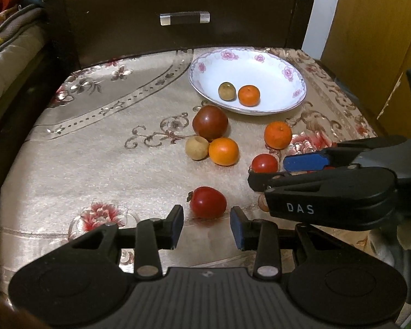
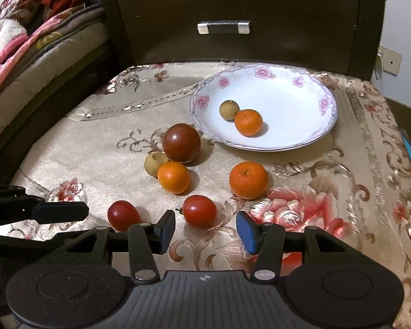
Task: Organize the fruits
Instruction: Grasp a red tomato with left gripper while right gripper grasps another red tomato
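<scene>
1. Left hand-held gripper (image 1: 207, 226): fingers spread, nothing between them. A small red tomato (image 1: 207, 202) lies just ahead at 12 o'clock, apart from both pads.
2. Right hand-held gripper (image 2: 205, 231): spread wide, holding nothing. A second small red tomato (image 2: 199, 210) sits just ahead at 12 o'clock, nearer its left finger.
3. Flowered plate (image 2: 326, 126) stands at 1 o'clock in the right wrist view, on the cloth-covered surface (image 2: 96, 148). It already holds one orange (image 2: 248, 122) touching a small brown fruit (image 2: 228, 110).
4. Loose on the cloth: a dark red tomato (image 2: 181, 142), a tan round fruit (image 2: 154, 164) and an orange (image 2: 174, 177) bunched in contact; another orange (image 2: 248, 180) alone, between that bunch and the plate's near rim.
5. Judged step: each side is lined up on its own tomato, pick not yet made.
6. To do it well: push forward until the tomato sits mid-pad, centre the right one first. Close gently; the skins look smooth and soft, likely to roll or bruise. Lift clear before carrying toward 1 o'clock.
7. Risk: the two tools cross close together near the tomatoes. Move one at a time.
8. Writing: white letters "DAS" (image 1: 300, 208) on the right tool's body, seen from the left wrist. No labels readable on fruit or plate.
</scene>
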The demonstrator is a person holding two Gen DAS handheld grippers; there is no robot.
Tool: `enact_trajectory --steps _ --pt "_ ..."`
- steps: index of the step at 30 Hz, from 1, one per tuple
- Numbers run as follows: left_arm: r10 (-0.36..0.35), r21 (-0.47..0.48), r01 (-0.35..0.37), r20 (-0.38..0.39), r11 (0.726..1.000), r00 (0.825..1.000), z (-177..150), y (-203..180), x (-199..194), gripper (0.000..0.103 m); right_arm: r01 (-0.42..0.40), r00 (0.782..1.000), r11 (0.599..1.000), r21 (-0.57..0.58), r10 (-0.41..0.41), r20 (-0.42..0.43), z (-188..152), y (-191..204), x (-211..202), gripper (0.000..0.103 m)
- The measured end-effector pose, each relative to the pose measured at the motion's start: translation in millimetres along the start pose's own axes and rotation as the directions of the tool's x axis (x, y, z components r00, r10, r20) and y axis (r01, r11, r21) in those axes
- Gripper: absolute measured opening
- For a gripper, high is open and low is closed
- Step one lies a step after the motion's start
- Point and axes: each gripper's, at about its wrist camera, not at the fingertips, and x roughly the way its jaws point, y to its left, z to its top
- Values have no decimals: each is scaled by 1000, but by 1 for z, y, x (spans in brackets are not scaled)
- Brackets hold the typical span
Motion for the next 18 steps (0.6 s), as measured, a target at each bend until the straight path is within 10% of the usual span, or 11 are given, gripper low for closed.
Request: enact_trajectory --steps 7,18 --pt "-13 1 13 -2 1000 1000 1 -1 3 45 2 1000 1000 -26 -3 -2 2 2 7 24" --pt "-8 -4 8 -14 1000 1000 3 -2 16 46 34 999 999 -14 -33 8 5 -8 -4 22"
